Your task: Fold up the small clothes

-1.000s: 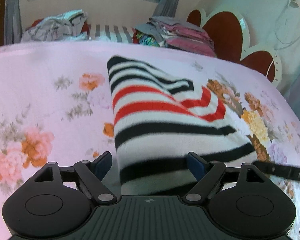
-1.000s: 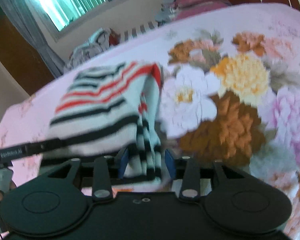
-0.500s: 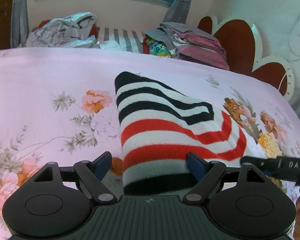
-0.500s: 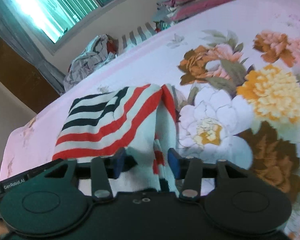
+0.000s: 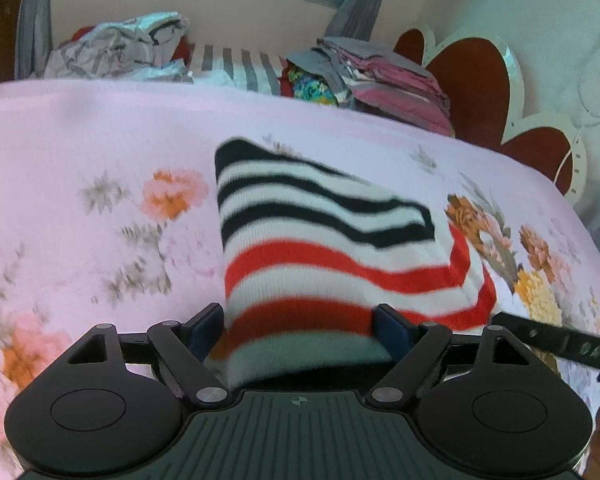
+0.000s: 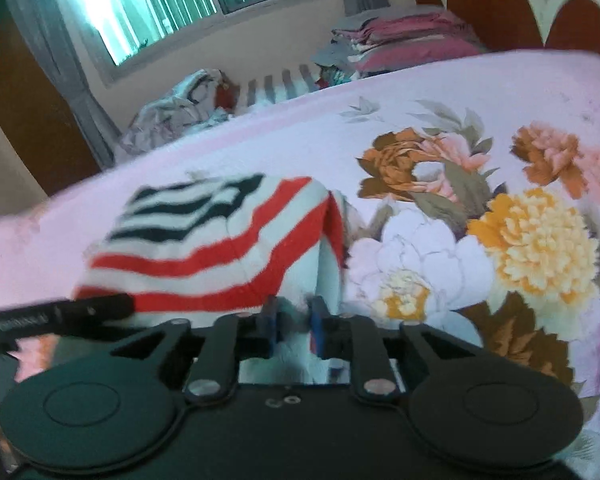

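Note:
A small knit garment with white, black and red stripes (image 5: 324, 240) lies on the pink floral bed sheet (image 5: 80, 152). Its near edge sits between the wide-apart blue pads of my left gripper (image 5: 300, 330), which is open around it. In the right wrist view the garment (image 6: 220, 240) is folded over itself. My right gripper (image 6: 292, 322) has its pads close together, pinching the garment's near right edge. The left gripper's finger (image 6: 60, 314) crosses the lower left of that view.
A stack of folded clothes (image 5: 380, 76) and a crumpled pile of clothes (image 5: 116, 48) sit at the far edge of the bed. A red and white headboard (image 5: 484, 76) stands at the right. A window is behind.
The garment has been drawn further toward the grippers, its red stripes now at the near edge. My right gripper's pads have closed tighter on the garment's edge. The left stays open.

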### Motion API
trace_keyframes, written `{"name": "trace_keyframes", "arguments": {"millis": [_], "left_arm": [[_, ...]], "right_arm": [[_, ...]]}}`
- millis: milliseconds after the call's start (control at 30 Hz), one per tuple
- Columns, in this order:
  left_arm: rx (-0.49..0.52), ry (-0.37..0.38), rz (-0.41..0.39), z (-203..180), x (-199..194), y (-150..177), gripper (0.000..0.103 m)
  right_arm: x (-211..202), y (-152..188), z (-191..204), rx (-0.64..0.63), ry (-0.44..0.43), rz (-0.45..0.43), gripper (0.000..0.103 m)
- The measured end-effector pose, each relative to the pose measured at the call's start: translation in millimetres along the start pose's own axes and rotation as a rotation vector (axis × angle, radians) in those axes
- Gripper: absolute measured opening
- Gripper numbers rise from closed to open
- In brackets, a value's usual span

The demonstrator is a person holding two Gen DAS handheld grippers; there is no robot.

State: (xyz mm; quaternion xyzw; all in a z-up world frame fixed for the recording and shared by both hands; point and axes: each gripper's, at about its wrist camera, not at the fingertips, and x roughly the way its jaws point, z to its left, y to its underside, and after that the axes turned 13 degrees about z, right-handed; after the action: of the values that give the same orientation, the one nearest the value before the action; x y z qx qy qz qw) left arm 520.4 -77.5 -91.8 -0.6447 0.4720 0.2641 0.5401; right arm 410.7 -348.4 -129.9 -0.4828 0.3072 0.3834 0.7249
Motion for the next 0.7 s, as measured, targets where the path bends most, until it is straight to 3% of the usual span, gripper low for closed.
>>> {"name": "trace_keyframes", "arguments": {"millis": [267, 367, 500, 533, 700], "left_arm": [[-0.029, -0.03, -0.009, 9, 14, -32, 0.081], [-0.046, -0.032, 0.0, 14, 24, -37, 0.081], [-0.045, -0.034, 0.009, 14, 36, -39, 0.081], [-0.046, -0.033, 0.012, 14, 39, -40, 0.081], [-0.044, -0.026, 0.017, 9, 43, -47, 0.081]], "right_arm": [[32, -46, -14, 0.133, -0.079, 0.05, 0.044], [46, -53, -15, 0.141, -0.09, 0.073, 0.037], [48, -54, -4, 0.094, -0.052, 0.039, 0.016], [46, -53, 0, 0.065, -0.025, 0.018, 0.012], [40, -41, 21, -0.123, 0.166, -0.09, 0.01]]}}
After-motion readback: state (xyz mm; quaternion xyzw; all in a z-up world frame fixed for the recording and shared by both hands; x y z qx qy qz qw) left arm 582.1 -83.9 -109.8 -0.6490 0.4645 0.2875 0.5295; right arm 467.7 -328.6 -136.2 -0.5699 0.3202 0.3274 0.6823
